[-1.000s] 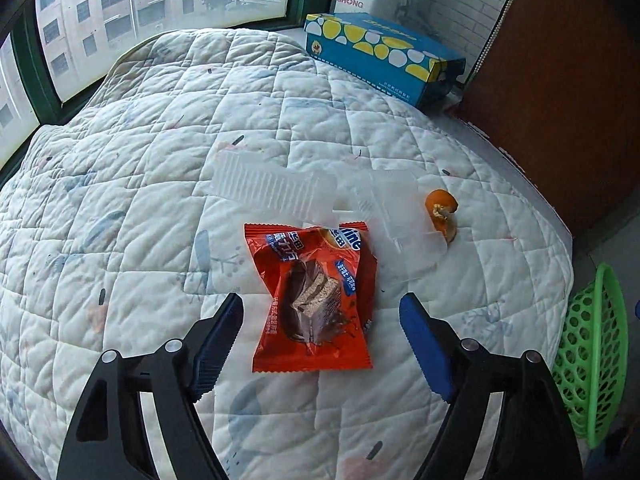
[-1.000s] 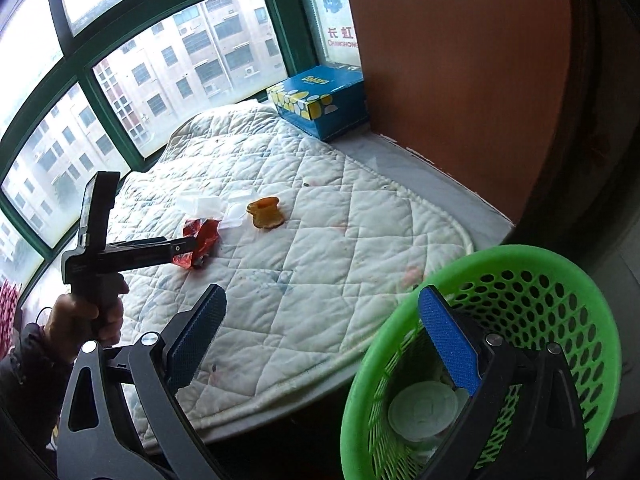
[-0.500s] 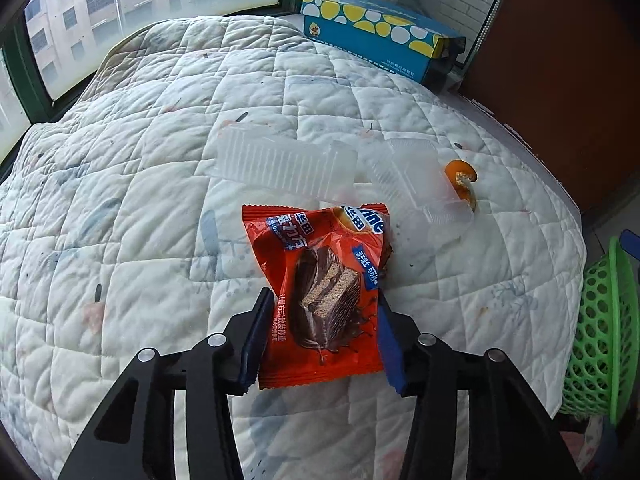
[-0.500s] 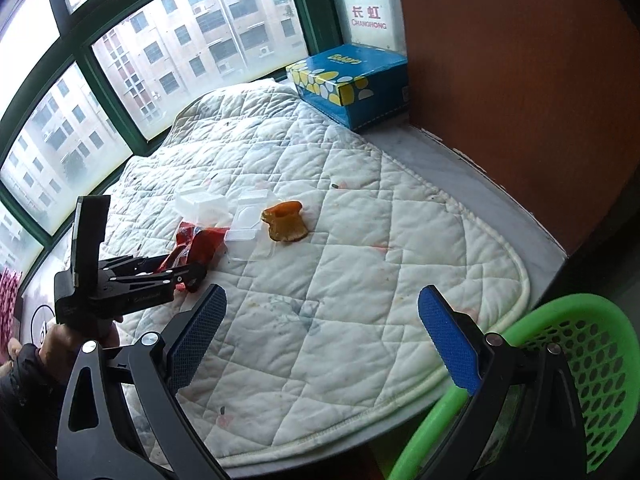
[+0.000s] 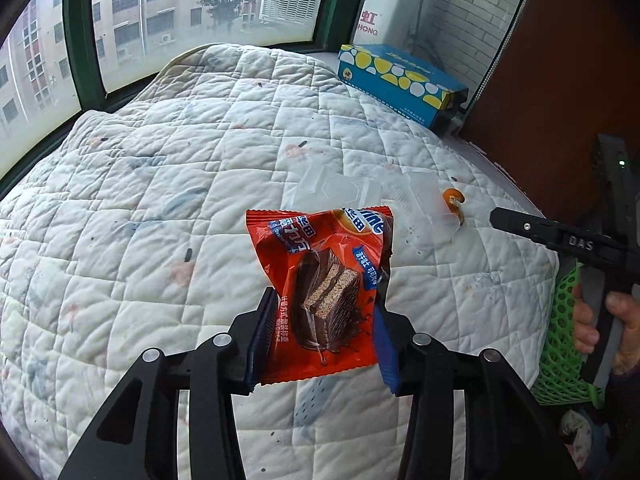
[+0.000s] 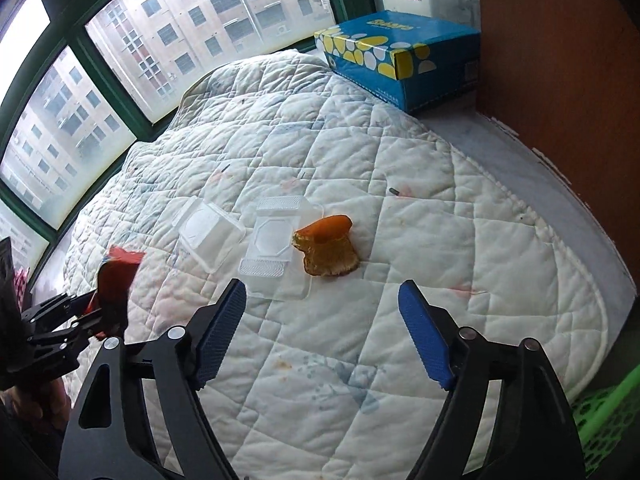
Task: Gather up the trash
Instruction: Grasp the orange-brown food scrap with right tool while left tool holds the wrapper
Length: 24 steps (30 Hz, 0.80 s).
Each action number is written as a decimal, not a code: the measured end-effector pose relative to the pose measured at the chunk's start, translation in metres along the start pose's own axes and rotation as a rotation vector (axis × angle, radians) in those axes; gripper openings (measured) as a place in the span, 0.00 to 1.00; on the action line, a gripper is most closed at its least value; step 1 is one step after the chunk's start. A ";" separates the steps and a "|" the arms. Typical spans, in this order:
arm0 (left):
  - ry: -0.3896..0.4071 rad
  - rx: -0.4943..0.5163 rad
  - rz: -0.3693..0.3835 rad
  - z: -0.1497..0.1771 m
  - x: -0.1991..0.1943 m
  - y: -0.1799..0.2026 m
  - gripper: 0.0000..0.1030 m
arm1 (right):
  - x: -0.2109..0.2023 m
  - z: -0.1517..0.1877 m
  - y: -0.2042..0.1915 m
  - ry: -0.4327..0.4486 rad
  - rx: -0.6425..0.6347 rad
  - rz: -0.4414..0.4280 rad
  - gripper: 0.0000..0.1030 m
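A red snack wrapper (image 5: 320, 256) with a chocolate wafer picture hangs above the white quilt (image 5: 140, 220), pinched at its lower sides by the blue pads of my left gripper (image 5: 322, 308), whose jaws are closing on it. In the right wrist view the same wrapper (image 6: 116, 276) shows at the far left. My right gripper (image 6: 322, 292) hovers over the quilt just short of an orange peel (image 6: 328, 248). Its jaws are closing with nothing between them. Two clear plastic trays (image 6: 208, 236) (image 6: 276, 248) lie beside the peel.
A green mesh basket (image 5: 564, 320) stands off the quilt's right edge, and its rim (image 6: 600, 408) shows at the lower right. A blue tissue box (image 6: 400, 56) sits at the far end by the window. A brown wooden panel (image 6: 560, 80) borders the right side.
My left gripper closed on the red wrapper and lifted it off the quilt. My right gripper swung from above the green basket to over the quilt near the peel, and its jaws narrowed.
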<state>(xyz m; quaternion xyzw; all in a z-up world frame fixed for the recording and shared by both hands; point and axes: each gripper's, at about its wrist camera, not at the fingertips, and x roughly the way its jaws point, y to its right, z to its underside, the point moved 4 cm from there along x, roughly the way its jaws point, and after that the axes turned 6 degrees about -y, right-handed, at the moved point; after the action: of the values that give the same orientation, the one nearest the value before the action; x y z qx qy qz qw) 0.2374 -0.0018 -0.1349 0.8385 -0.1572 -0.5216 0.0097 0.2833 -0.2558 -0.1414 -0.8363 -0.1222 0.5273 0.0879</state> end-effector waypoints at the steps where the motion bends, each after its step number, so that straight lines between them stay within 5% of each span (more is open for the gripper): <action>1: 0.004 -0.005 -0.001 0.001 -0.003 -0.003 0.42 | 0.006 -0.003 0.001 -0.011 0.008 -0.013 0.72; 15: 0.011 -0.045 0.004 0.005 -0.007 -0.019 0.42 | 0.052 -0.022 0.015 -0.065 0.132 -0.099 0.66; 24: 0.000 -0.058 0.006 0.007 -0.004 -0.019 0.42 | 0.047 -0.025 0.018 -0.046 0.151 -0.094 0.35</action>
<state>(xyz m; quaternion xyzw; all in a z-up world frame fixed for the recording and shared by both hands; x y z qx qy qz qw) 0.2341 0.0182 -0.1377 0.8373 -0.1446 -0.5260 0.0354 0.3272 -0.2597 -0.1764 -0.8083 -0.1232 0.5493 0.1725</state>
